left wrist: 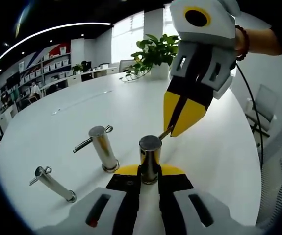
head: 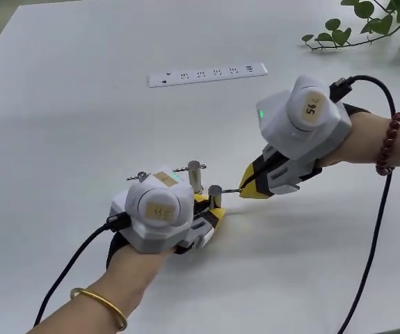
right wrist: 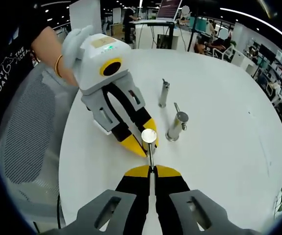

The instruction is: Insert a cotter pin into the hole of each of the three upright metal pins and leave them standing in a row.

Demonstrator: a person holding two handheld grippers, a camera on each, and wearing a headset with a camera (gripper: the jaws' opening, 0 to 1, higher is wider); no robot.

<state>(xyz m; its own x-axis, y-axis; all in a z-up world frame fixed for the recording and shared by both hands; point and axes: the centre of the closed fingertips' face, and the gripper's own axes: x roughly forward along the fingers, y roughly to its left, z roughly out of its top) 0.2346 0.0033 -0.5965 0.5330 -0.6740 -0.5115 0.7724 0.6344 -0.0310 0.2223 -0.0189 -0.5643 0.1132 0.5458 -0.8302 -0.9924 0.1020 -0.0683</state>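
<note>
1. Our left hand-held gripper (left wrist: 149, 172) is drawn narrow, clamped on the lower part of an upright metal pin (left wrist: 150, 149) on the white surface (head: 81, 111).
2. Our right hand-held gripper (right wrist: 151, 170), at the right, pinches a cotter pin (right wrist: 151, 155). Its tip meets the pin's upper side; we cannot tell whether it is in the hole.
3. Just left stands a second pin (left wrist: 104, 149), and farther left a third pin (left wrist: 53, 182), each with a cotter pin through its top.
4. A power strip (head: 208, 73) lies on the far side.
</note>
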